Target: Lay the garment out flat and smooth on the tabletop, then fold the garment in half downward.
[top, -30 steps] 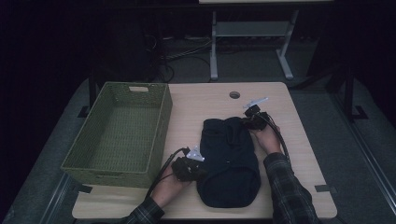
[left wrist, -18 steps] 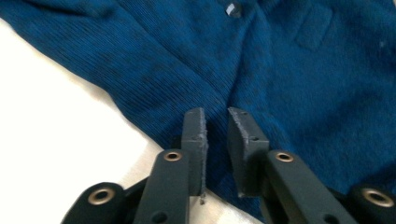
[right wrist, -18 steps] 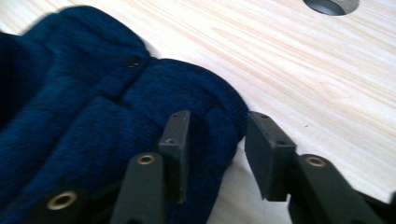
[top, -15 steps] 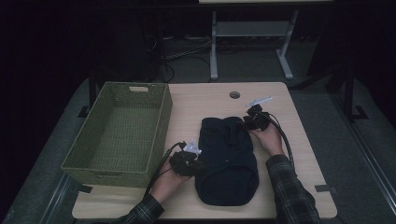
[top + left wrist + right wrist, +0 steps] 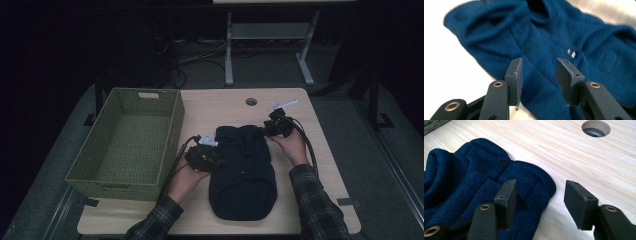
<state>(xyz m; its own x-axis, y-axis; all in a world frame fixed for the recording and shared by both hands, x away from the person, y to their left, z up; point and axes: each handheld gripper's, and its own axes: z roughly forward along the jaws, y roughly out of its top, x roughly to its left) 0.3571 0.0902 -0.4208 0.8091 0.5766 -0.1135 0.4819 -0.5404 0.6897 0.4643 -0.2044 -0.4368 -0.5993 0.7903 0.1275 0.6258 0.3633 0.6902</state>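
Jaws of my left gripper (image 5: 538,75) stand apart over the navy sweater (image 5: 243,170). My right gripper (image 5: 539,200) gapes too, at its far corner on the table (image 5: 220,107).

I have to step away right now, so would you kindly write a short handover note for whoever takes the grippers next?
Left gripper: open, jaws over the left side of the dark blue sweater, holding nothing.
Right gripper: open, at the sweater's far right corner, one jaw over the knit, the other over bare table.
Sweater: lying folded on the table, to the right of the green basket.
Done: sweater looks folded into a compact bundle.
Left: probably grip it at both sides and move it into the basket, which holds nothing yet.
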